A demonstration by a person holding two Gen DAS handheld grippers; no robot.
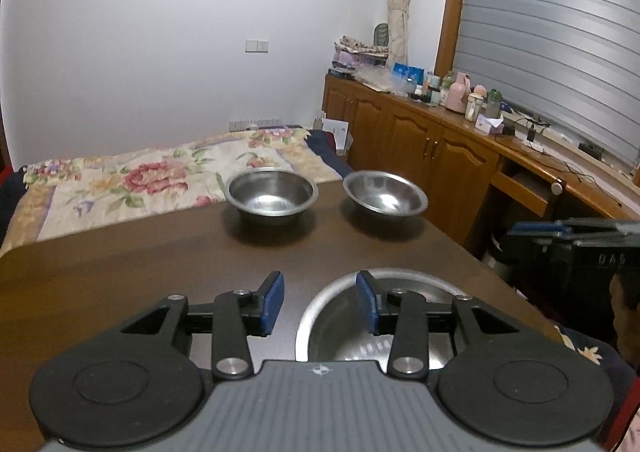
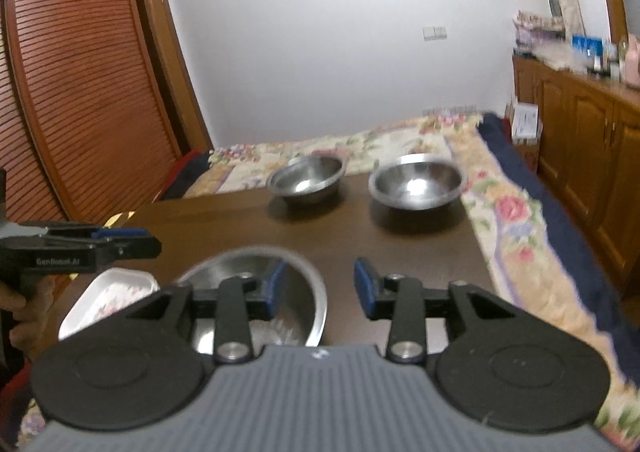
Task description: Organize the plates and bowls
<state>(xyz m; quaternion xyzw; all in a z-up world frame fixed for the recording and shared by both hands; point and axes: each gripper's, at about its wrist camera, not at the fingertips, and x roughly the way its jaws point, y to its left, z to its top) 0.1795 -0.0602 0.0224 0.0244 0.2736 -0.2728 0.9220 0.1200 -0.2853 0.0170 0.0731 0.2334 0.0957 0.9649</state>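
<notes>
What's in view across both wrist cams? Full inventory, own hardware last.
steel bowls: 2, silver, side by side at the table's far edge, apart
steel dish: 1, silver, near edge, under both grippers
white tray: 1, white with a floral inside, left of the dish
table: 1, dark brown
bed cover: 1, floral, beyond the table
cabinets: 1 run, wood, along the right wall, top cluttered with bottles
louvered door: 1, reddish brown, left wall
left gripper: 1, black with blue pads, open
right gripper: 1, same, open
</notes>
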